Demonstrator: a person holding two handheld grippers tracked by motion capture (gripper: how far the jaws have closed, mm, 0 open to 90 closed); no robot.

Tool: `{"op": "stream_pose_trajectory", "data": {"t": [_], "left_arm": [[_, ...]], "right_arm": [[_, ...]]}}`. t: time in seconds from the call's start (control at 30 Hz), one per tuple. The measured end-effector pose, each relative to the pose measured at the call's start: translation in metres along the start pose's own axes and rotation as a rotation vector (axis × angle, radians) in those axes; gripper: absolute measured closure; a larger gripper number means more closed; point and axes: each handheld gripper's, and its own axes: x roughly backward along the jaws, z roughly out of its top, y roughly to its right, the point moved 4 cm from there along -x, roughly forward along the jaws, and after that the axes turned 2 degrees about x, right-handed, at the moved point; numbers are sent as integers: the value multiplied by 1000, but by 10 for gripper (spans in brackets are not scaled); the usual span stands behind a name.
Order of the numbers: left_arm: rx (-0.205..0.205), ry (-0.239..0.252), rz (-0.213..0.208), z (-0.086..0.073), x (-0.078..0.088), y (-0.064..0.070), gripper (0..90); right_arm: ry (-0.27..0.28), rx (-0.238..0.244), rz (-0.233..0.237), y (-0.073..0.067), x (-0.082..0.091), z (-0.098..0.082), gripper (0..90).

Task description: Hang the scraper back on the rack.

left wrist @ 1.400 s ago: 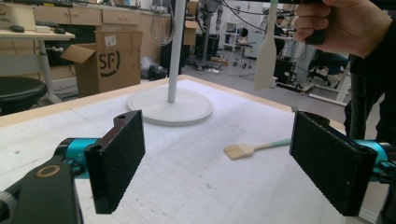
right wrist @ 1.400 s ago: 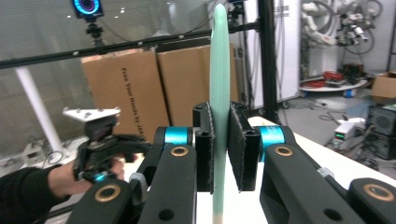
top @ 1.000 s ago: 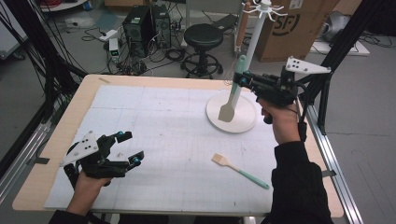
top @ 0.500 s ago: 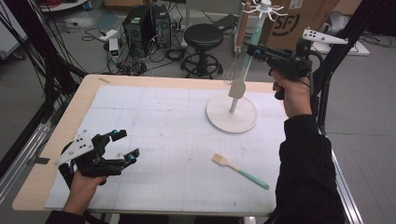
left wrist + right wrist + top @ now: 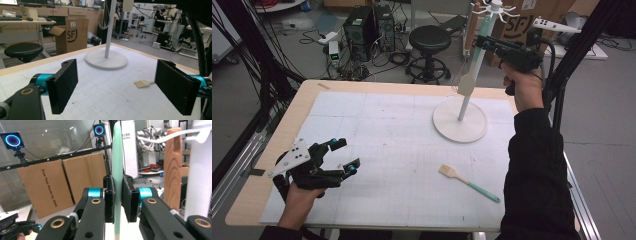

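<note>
Up near the top of the white stand (image 5: 460,117), the right gripper (image 5: 482,44) has its jaws clamped on the mint-green handle of a spatula (image 5: 468,82), whose pale blade hangs down beside the stand's pole, clear of the round base. From the right gripper view, the handle (image 5: 117,170) runs straight up between the two black pads, with a wooden utensil (image 5: 173,167) hanging just beside it from a white hook. Down at the near left of the tabletop (image 5: 377,135), the left gripper (image 5: 346,157) rests low with its jaws wide apart and nothing between them. A second spatula (image 5: 469,183), green-handled too, lies flat on the tabletop in front of the stand.
</note>
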Motion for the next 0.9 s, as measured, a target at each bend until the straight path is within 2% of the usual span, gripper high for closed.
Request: {"op": "stream_pose_trajectory", "data": {"t": [0.17,0.27,0.77,0.8,0.87,0.9], "left_arm": [[2,9,5,3,2,-3,194],[-1,5,2,4,1,-3,195],[3,2,-2,4,-1,-6,196],[3,2,-3,4,-1,-6,196],[1,5,-1,4,0,-6,196],[1,5,0,4,0,-6,196]], "right_arm": [[-15,-13,-20,6,-1,0,815],[-7,-16,-30,9,0,1,814],[-28,-37,-57,16,0,-6,806],[-30,-28,-67,16,0,-6,783],[-58,-13,-117,15,1,-8,647],[-65,-14,-135,15,3,-9,610]]}}
